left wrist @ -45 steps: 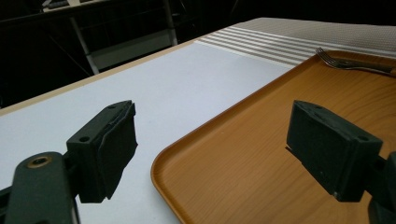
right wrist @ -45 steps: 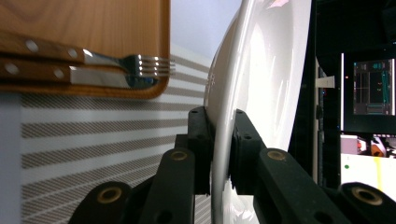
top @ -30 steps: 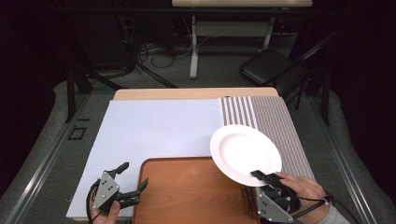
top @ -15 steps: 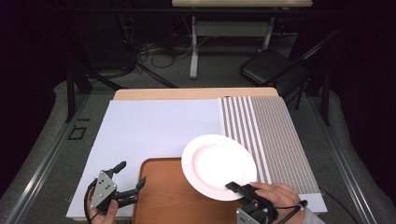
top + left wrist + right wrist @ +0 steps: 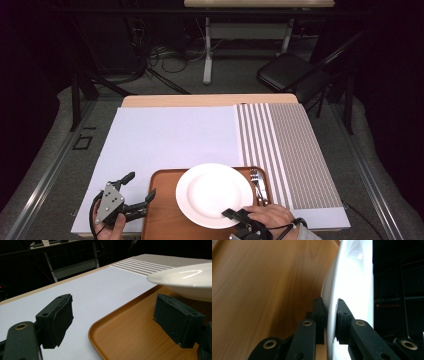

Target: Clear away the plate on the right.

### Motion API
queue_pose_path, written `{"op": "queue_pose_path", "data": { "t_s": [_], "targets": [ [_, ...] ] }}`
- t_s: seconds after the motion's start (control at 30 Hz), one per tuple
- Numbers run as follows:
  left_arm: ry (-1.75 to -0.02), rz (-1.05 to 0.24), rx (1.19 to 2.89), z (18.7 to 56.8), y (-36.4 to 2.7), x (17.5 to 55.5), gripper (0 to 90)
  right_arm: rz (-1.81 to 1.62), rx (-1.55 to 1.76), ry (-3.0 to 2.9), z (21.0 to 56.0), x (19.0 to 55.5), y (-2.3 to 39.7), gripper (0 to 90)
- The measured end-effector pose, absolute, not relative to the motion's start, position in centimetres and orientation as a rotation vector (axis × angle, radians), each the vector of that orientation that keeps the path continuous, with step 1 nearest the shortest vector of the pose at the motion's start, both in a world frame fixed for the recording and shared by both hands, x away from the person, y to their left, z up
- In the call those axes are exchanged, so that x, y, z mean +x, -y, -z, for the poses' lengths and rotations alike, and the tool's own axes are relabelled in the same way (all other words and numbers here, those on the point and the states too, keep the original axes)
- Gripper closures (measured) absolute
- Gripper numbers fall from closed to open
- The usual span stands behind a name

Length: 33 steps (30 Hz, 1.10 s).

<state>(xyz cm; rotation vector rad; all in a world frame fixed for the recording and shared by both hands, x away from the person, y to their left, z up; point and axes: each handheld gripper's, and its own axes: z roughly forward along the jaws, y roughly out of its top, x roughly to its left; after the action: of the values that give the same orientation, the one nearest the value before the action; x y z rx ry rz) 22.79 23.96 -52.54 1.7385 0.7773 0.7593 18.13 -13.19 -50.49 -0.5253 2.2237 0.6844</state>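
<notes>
A round white plate (image 5: 214,195) hangs just above the brown wooden tray (image 5: 162,210) at the table's near edge. My right gripper (image 5: 231,214) is shut on the plate's near rim; in the right gripper view both pads clamp the plate's rim (image 5: 330,315), with the tray's wood (image 5: 262,290) beyond. My left gripper (image 5: 140,191) stands open at the tray's left edge, one jaw over the white mat and the other over the tray. In the left gripper view the plate (image 5: 187,281) floats above the tray (image 5: 135,325), beyond the right jaw.
A fork (image 5: 257,184) lies along the tray's right side, close to the hand. The white mat (image 5: 170,135) covers the table's left and middle, and a striped mat (image 5: 287,150) its right. A dark chair (image 5: 287,70) stands behind the table.
My right gripper has carried the plate from over the striped mat leftward and down, to above the tray. The left gripper has stayed where it was.
</notes>
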Motion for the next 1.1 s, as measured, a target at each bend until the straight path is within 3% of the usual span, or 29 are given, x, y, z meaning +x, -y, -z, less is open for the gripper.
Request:
{"op": "queue_pose_path", "data": {
  "t_s": [0.73, 1.1],
  "targets": [
    [-0.764, -0.755, 1.742, 52.5, -23.8, 22.8, 15.6, -0.66, -0.579, -2.302, 53.9, 18.2, 12.0, 82.2],
    [-0.76, -0.754, 1.745, 52.5, -23.7, 22.8, 15.6, -0.705, -0.606, -2.384, 54.9, 17.8, 11.4, 76.5]
  ]
}}
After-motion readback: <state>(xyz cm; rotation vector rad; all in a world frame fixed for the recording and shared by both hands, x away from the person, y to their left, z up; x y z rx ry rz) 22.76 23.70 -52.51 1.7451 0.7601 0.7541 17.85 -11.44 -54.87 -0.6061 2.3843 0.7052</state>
